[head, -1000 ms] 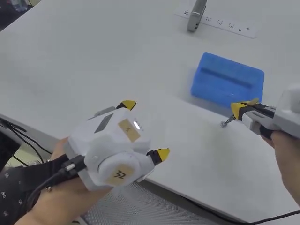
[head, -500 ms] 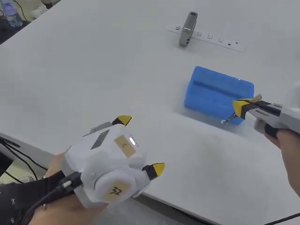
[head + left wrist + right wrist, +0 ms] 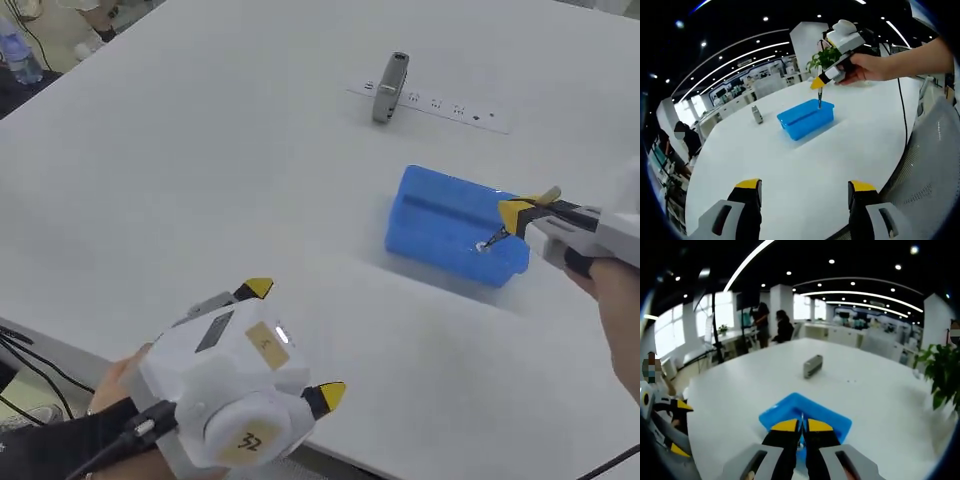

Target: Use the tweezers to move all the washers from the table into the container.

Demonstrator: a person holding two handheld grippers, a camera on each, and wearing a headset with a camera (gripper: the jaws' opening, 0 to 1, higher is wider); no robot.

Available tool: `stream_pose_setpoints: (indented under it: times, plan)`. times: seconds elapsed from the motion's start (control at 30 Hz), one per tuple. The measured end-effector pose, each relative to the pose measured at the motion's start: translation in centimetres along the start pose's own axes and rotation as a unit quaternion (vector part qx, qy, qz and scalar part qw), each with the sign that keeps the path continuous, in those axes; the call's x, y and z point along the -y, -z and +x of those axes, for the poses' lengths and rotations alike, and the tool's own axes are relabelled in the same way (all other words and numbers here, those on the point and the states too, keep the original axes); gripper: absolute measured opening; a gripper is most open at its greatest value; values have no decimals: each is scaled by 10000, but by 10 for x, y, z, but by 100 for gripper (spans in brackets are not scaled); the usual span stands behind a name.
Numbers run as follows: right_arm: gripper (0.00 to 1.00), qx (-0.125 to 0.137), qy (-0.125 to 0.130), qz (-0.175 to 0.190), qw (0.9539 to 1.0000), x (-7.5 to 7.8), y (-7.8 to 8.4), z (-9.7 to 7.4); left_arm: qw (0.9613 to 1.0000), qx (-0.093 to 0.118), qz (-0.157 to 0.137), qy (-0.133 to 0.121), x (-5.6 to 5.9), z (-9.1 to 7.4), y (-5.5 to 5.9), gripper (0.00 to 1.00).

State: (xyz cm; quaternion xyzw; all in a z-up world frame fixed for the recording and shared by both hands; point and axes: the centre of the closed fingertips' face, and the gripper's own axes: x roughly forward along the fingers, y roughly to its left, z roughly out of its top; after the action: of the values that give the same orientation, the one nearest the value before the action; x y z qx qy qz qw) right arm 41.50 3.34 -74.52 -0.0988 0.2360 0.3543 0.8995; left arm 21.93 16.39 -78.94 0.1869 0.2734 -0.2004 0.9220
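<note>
**Tweezers' tip down in the blue container, left claw idle**

The white bench (image 3: pixel 200 150) spreads across my head view. On its right half sits the blue container (image 3: pixel 450 225), a shallow rectangular tray, also seen from the left gripper view (image 3: pixel 805 119) and just ahead of the jaws in the right gripper view (image 3: pixel 790 415).

My left claw (image 3: pixel 293 340) hangs over the near edge of the bench, well apart from the container. Its yellow-tipped jaws are spread wide with nothing between them, as its own view confirms (image 3: pixel 805 186). On the round back of its housing I read "32".

My right claw (image 3: pixel 525 212) is over the container's right end, its jaws clenched together on the tweezers (image 3: pixel 495 238). In its own view (image 3: pixel 801 426) the two yellow tips are pressed almost flush.

At the far side lies a white power strip (image 3: pixel 440 103) with a grey block (image 3: pixel 390 87) standing at its left end. The strip's markings are too small to read.

From the left gripper view the tweezers (image 3: pixel 819 98) point straight down, their tip inside the container's rim. A small bright speck (image 3: pixel 484 246) sits at that tip; I cannot tell whether it is a washer.
</note>
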Motion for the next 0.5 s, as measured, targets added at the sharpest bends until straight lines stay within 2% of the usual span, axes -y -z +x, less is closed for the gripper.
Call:
stream_pose_setpoints:
  times: [0.07,0.23,0.5]
  plan:
    - [1,-58,50,-10,10000,9,6,10,10000,-10,-15,9,0,0,1,71]
    - [1,-223,47,-49,9997,8,13,23,10000,-19,-33,13,0,0,1,72]
    - [1,-525,42,-49,9986,9,37,33,10000,-23,-44,11,0,0,2,72]
